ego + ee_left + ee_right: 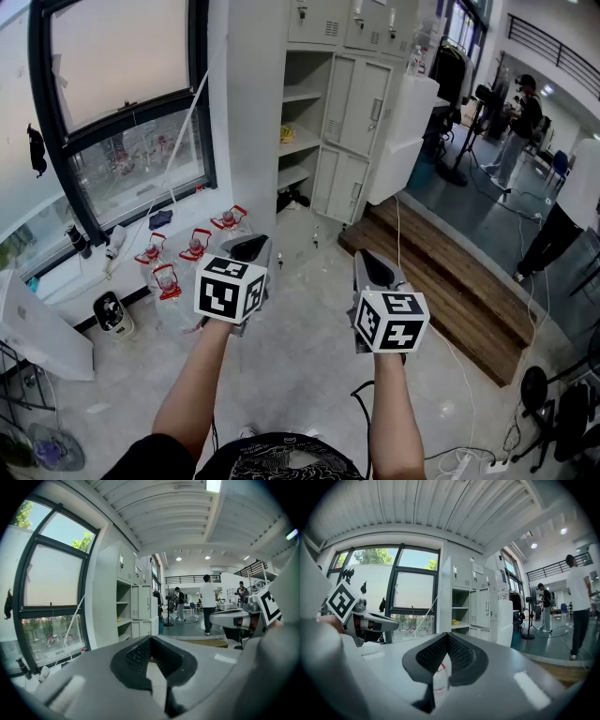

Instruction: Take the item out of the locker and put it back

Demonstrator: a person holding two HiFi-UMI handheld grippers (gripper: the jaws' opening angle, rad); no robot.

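A grey locker bank (352, 103) stands ahead, some way off across the floor. Its left column (300, 112) is open and shows shelves. A small yellow item (287, 134) lies on the middle shelf; it also shows in the left gripper view (119, 619) and the right gripper view (455, 621). My left gripper (251, 242) (150, 640) and right gripper (367, 255) (447, 635) are held side by side at waist height, pointing toward the lockers. Both are shut with their tips meeting and nothing between them.
A white locker door (405, 136) hangs open to the right of the shelves. Several water jugs with red handles (192, 246) stand on the floor by the window. A wooden platform (450, 281) lies at the right. People (520, 117) stand far back right. Cables (469, 375) trail on the floor.
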